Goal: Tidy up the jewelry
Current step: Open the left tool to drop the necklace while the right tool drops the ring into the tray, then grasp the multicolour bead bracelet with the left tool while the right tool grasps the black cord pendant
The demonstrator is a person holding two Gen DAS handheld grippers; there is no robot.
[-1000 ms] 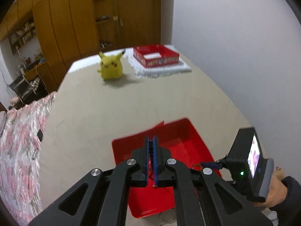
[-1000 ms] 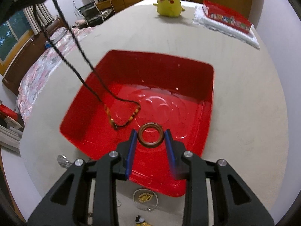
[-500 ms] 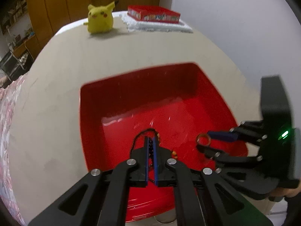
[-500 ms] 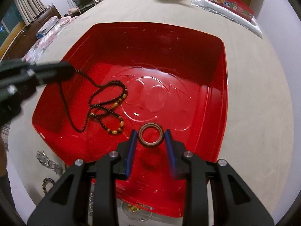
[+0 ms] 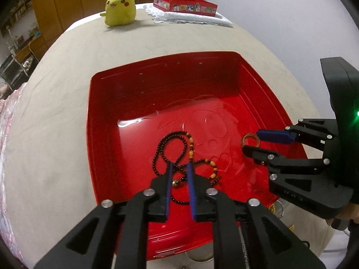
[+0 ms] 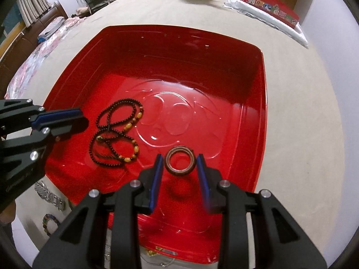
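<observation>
Left wrist view: left gripper [image 5: 179, 168] points down into the red tray [image 5: 107, 94], jaws opening, a narrow gap; the beaded necklace [image 5: 179, 148] lies coiled on the tray floor between and ahead of the pads, no pad pressing on it.
Right wrist view: right gripper [image 6: 179, 160] jaws opening; the brown ring [image 6: 179, 161] sits between the pads with a gap on each side.
Tray edges: raised walls all round; far half of the floor bare.
Near rim: bracelets [image 6: 50, 198] lie on the beige cover [image 5: 67, 67] just outside it.
Far end: yellow plush toy [image 5: 120, 9] and red box [image 5: 186, 5], well apart from the tray.
</observation>
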